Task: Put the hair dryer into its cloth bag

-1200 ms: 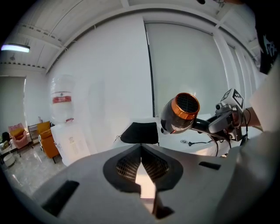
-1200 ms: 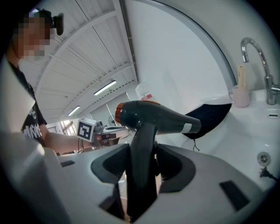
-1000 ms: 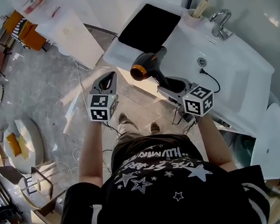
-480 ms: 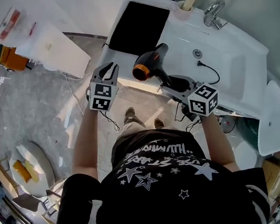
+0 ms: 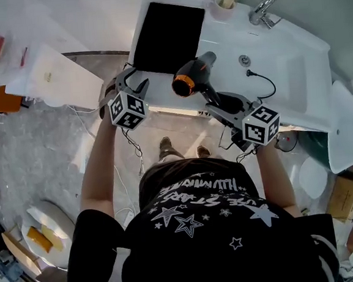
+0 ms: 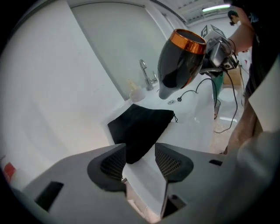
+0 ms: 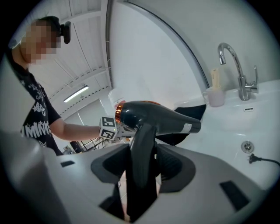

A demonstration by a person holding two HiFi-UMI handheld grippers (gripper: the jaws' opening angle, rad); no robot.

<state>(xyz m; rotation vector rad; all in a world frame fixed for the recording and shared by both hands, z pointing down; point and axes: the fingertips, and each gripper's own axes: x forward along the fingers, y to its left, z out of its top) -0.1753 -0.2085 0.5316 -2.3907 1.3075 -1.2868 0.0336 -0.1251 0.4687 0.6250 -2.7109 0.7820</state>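
The black cloth bag (image 5: 168,36) lies flat on the white counter (image 5: 217,41) left of the basin. My left gripper (image 5: 133,79) is at the bag's near left corner. Its jaws are opening, and the pads press on nothing. In the left gripper view the bag (image 6: 140,124) lies just beyond the left gripper (image 6: 140,151), its corner showing in the gap. The black hair dryer (image 5: 194,80) with an orange ring hangs above the counter's front edge. My right gripper (image 5: 221,104) is shut on its handle (image 7: 142,148); its barrel (image 7: 157,118) points toward the bag.
A chrome faucet (image 5: 263,8) and a cup (image 5: 225,1) stand at the back of the sink. A black plug and cord (image 5: 260,78) lie in the basin near the drain (image 5: 244,59). A toilet (image 5: 347,122) is at the right; white boards (image 5: 47,69) are at the left.
My left gripper has moved forward and down to the bag's near corner, rolled, and its jaws have gone from shut to open. The right gripper with the dryer shifted slightly.
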